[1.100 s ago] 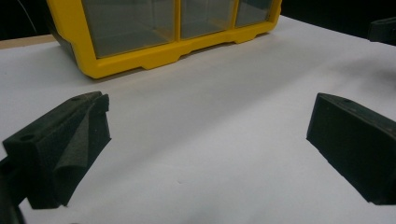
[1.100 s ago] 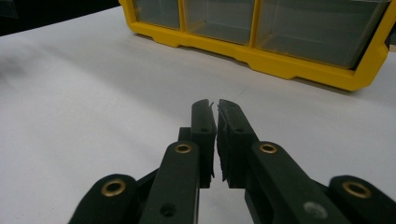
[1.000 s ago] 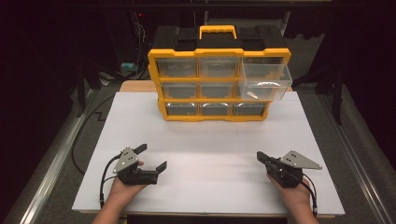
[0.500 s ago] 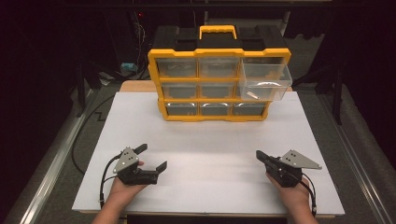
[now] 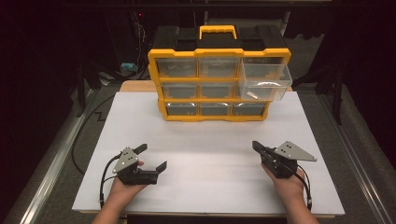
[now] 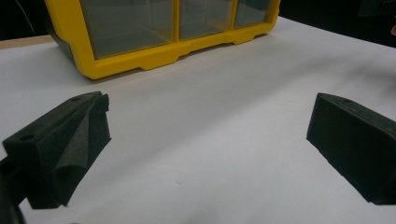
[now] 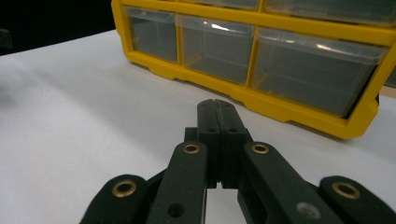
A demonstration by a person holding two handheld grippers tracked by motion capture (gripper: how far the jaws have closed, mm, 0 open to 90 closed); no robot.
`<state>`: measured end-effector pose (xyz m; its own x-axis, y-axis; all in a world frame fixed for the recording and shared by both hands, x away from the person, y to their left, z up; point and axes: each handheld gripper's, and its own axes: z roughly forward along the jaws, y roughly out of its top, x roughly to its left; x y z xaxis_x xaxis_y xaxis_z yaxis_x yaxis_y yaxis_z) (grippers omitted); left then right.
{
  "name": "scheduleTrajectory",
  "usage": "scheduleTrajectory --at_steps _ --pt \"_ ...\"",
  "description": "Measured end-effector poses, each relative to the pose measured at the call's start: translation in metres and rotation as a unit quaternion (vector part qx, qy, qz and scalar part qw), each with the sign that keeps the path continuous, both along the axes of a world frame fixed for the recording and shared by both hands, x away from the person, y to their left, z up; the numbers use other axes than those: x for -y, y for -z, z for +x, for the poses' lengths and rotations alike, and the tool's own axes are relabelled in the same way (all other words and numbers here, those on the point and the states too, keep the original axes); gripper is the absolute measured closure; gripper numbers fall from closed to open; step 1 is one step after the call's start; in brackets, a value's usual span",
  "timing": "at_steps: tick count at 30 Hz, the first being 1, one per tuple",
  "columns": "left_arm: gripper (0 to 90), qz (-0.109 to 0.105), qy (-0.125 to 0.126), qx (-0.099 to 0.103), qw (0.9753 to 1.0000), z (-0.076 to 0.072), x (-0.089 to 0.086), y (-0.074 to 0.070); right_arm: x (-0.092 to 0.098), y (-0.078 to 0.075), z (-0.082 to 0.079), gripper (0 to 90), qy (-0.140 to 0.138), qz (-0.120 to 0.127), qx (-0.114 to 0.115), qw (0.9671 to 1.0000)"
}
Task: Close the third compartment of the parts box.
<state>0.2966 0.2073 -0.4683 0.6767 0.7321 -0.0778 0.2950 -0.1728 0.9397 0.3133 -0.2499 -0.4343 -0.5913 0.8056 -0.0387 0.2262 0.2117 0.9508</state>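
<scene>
Yellow drawer organizer (image 5: 218,84) sits at the far end of the white board (image 5: 210,154), its top-right drawer (image 5: 265,80) pulled out. Nearer than it, left gripper (image 5: 150,157) has its jaws spread wide; right gripper (image 5: 256,146) is pinched together, empty.

High view overhead, facing forward-down; both gripper views low, near table (image 5: 210,140), sharing yellow organizer (image 5: 217,84).

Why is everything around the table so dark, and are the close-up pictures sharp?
High view: light falls on the white table and yellow organizer; surroundings are black. Left gripper view: near jaws soft-edged. Right gripper view: jaws sharp, organizer drawers slightly blurred, with small glare.
</scene>
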Motion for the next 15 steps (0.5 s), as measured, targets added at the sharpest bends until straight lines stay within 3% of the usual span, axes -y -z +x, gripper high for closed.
scheduleTrajectory --at_steps 15 --pt "0.5 -0.002 0.002 0.002 1.0 0.0 0.0 0.0 -0.005 -0.025 0.01 90.0 0.007 0.01 0.026 0.9996"
